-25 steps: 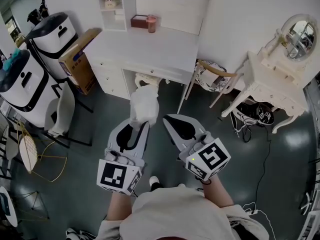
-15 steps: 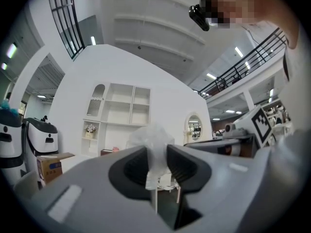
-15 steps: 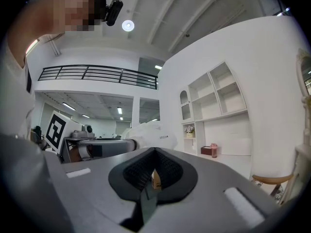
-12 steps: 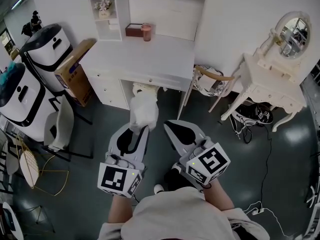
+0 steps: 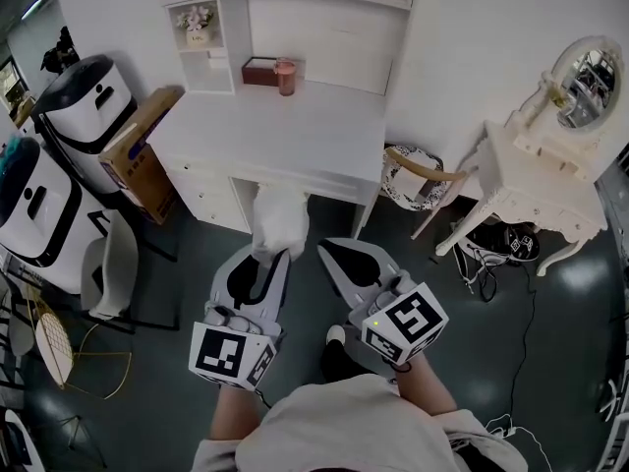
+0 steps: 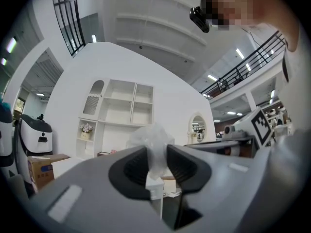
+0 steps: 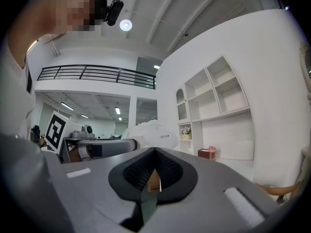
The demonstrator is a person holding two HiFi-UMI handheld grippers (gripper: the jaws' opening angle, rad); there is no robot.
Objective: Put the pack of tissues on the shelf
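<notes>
No words or numbers can be read here.
Dark print on the pack of tissues [image 7: 150,130] and blue print on the cardboard box [image 5: 138,160] are too small to read; the cubes on the left tongs [image 5: 273,257] and right tongs [image 5: 329,251] show only black-and-white square patterns.

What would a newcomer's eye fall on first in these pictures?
The white pack of tissues pinched in the left gripper, held in front of the white desk. Beside it the right gripper is shut and empty, and a round mirror stands on the dressing table at the far right.
</notes>
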